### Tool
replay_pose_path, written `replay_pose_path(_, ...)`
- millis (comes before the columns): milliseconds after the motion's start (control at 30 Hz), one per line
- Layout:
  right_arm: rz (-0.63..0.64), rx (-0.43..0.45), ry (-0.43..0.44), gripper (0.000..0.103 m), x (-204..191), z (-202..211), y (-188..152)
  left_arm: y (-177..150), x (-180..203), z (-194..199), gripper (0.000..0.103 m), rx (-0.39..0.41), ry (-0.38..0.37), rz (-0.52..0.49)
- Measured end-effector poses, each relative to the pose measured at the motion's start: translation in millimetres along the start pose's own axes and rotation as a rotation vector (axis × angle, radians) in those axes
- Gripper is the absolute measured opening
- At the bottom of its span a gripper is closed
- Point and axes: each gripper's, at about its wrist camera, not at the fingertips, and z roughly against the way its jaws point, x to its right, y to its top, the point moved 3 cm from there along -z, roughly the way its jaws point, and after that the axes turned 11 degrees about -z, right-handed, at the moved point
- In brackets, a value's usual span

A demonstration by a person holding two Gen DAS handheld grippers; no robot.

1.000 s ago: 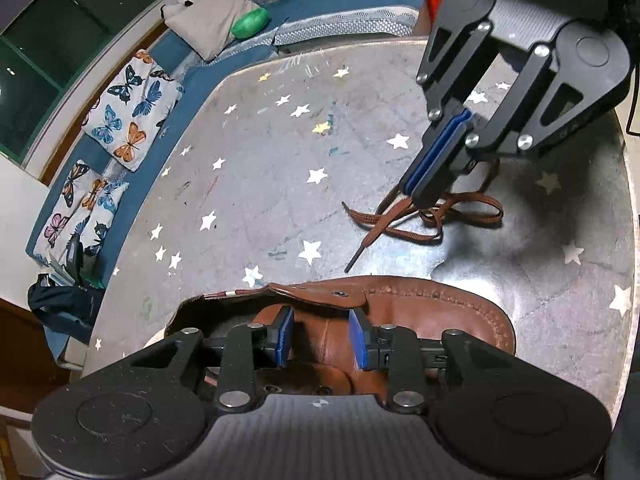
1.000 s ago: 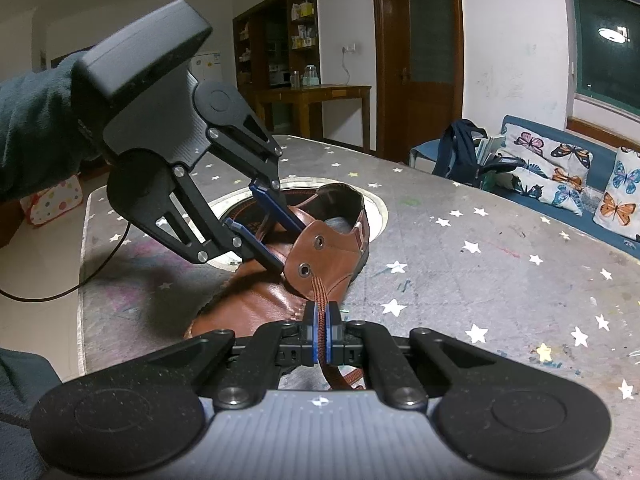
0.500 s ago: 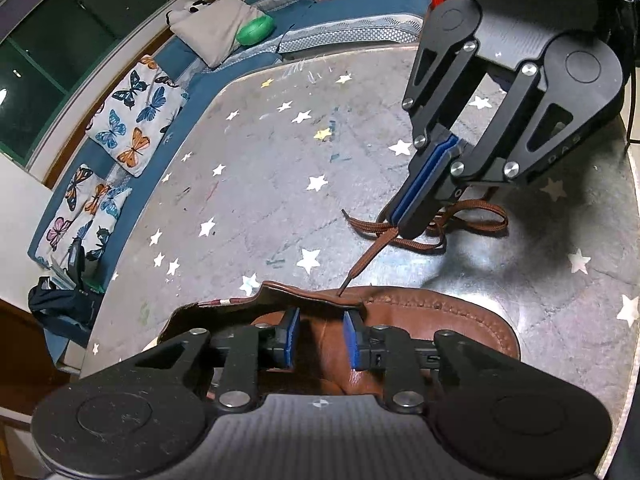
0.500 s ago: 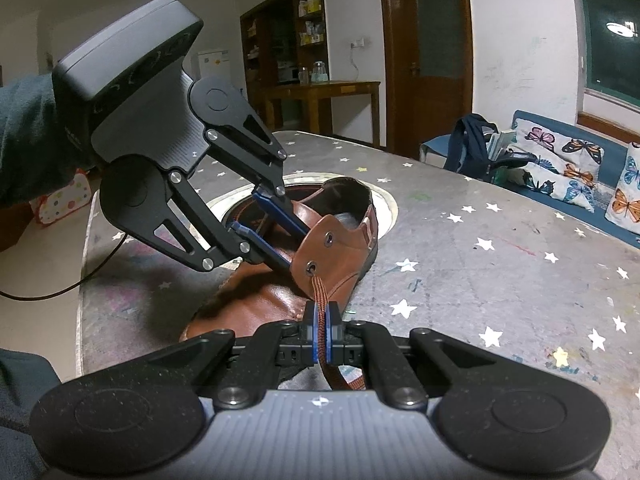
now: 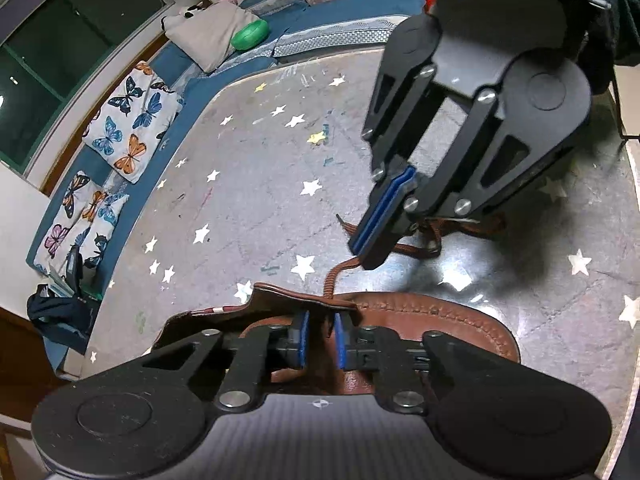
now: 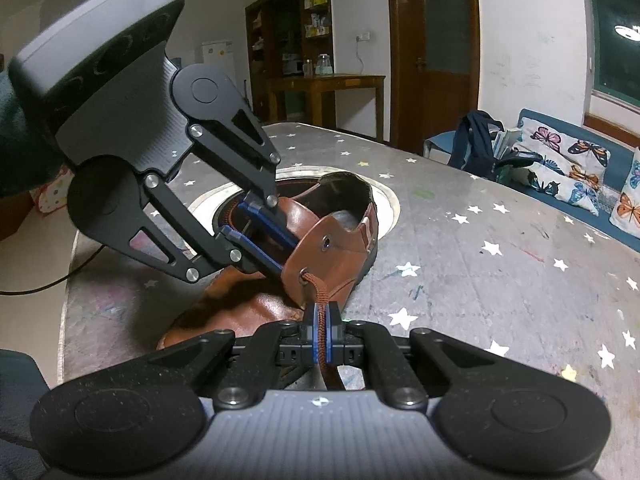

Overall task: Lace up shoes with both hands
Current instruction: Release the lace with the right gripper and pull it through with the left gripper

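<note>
A brown leather shoe (image 6: 340, 240) lies on the star-patterned table (image 6: 500, 280), seen from above as shoe (image 5: 440, 316). My right gripper (image 6: 321, 332) is shut on the brown lace (image 6: 316, 292) just outside the lower eyelet of the raised flap. The lace runs into that eyelet. The left wrist view shows that gripper (image 5: 366, 250) above the taut lace (image 5: 332, 280), with loose lace lying behind it. My left gripper (image 5: 321, 338) reaches inside the shoe behind the flap, fingers (image 6: 260, 246) a narrow gap apart. What lies between them is hidden.
A round metal-rimmed recess (image 6: 394, 204) in the table sits under the shoe's heel. A blue sofa with butterfly cushions (image 5: 128, 128) runs along the table's far side. A dark backpack (image 6: 476, 140) stands by it. A black cable (image 6: 36, 286) hangs off the left edge.
My left fingers have narrowed their gap behind the flap. My right gripper has come closer to the eyelet with the lace, which now runs short and taut into the flap.
</note>
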Motion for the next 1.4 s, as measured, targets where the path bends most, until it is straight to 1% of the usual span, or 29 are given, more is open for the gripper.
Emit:
replay_pose_path(133, -0.010, 0.000, -0.005, 0.003, 1.0, -3.3, 0.3, 0.3, 4.4, 0.9, 0.006, -0.003, 0.017, 0.023)
replay_pose_path(200, -0.021, 0.003, -0.008, 0.004, 1.5, -3.7, 0.4, 1.1, 5.7, 1.5, 0.003, -0.016, 0.044, 0.068)
replay_pose_path(233, -0.027, 0.005, -0.011, 0.004, 1.8, -3.3, 0.6, 1.5, 6.4, 1.8, 0.003, -0.022, 0.057, 0.090)
replay_pose_path(300, -0.041, 0.015, -0.019, 0.009, 1.5, -1.8, 0.8, 2.3, 7.8, 2.4, 0.003, -0.035, 0.084, 0.135)
replay_pose_path(367, -0.051, 0.030, -0.030, 0.009, 0.3, 0.1, 0.7, 3.2, 11.5, 4.2, 0.003, -0.040, 0.124, 0.169)
replay_pose_path(433, -0.059, 0.042, -0.040, 0.011, -2.0, 1.7, 0.1, 2.6, 13.7, 7.5, 0.003, -0.039, 0.159, 0.213)
replay_pose_path(467, -0.058, 0.047, -0.047, 0.017, -3.7, 2.1, -0.5, 1.6, 14.0, 9.9, 0.003, -0.035, 0.173, 0.239)
replay_pose_path(500, -0.052, 0.054, -0.055, 0.024, -6.1, 2.6, -1.4, 0.6, 14.4, 12.3, 0.003, -0.031, 0.187, 0.266)
replay_pose_path(567, -0.041, 0.067, -0.066, 0.031, -11.8, 3.0, -3.0, -1.4, 15.0, 17.2, 0.003, -0.023, 0.215, 0.319)
replay_pose_path(633, -0.032, 0.077, -0.070, 0.034, -18.5, 2.9, -4.4, -3.0, 15.5, 23.2, 0.003, -0.014, 0.252, 0.364)
replay_pose_path(700, -0.022, 0.094, -0.087, 0.040, -26.3, 0.9, -4.8, -5.0, 15.2, 31.8, 0.003, 0.013, 0.282, 0.421)
replay_pose_path(767, 0.008, 0.118, -0.127, 0.043, -33.9, -1.8, -6.1, -8.1, 14.6, 39.2, 0.000, 0.027, 0.310, 0.479)
replay_pose_path(800, 0.026, 0.129, -0.144, 0.048, -38.0, -3.6, -6.7, -11.0, 14.3, 43.6, 0.000, 0.032, 0.334, 0.505)
replay_pose_path(833, 0.039, 0.137, -0.158, 0.050, -41.5, -5.7, -7.1, -13.6, 13.6, 48.1, 0.000, 0.036, 0.354, 0.530)
replay_pose_path(933, 0.051, 0.150, -0.179, 0.052, -50.1, -13.0, -8.5, -22.3, 11.1, 63.2, 0.000, 0.075, 0.378, 0.591)
replay_pose_path(967, 0.052, 0.153, -0.186, 0.052, -51.8, -14.9, -8.6, -23.5, 13.6, 67.0, 0.000, 0.079, 0.385, 0.587)
replay_pose_path(1067, 0.065, 0.169, -0.228, 0.052, -57.5, -21.0, -8.6, -22.4, 21.6, 68.0, 0.000, 0.059, 0.378, 0.503)
replay_pose_path(1133, 0.076, 0.177, -0.254, 0.052, -59.6, -22.6, -9.6, -20.3, 25.5, 63.2, 0.002, 0.044, 0.360, 0.437)
replay_pose_path(1200, 0.078, 0.174, -0.257, 0.052, -59.3, -24.3, -9.4, -18.6, 28.6, 57.9, 0.004, 0.037, 0.348, 0.381)
replay_pose_path(1400, 0.076, 0.176, -0.271, 0.052, -57.2, -27.8, -9.5, -17.5, 20.5, 41.7, 0.005, 0.024, 0.304, 0.317)
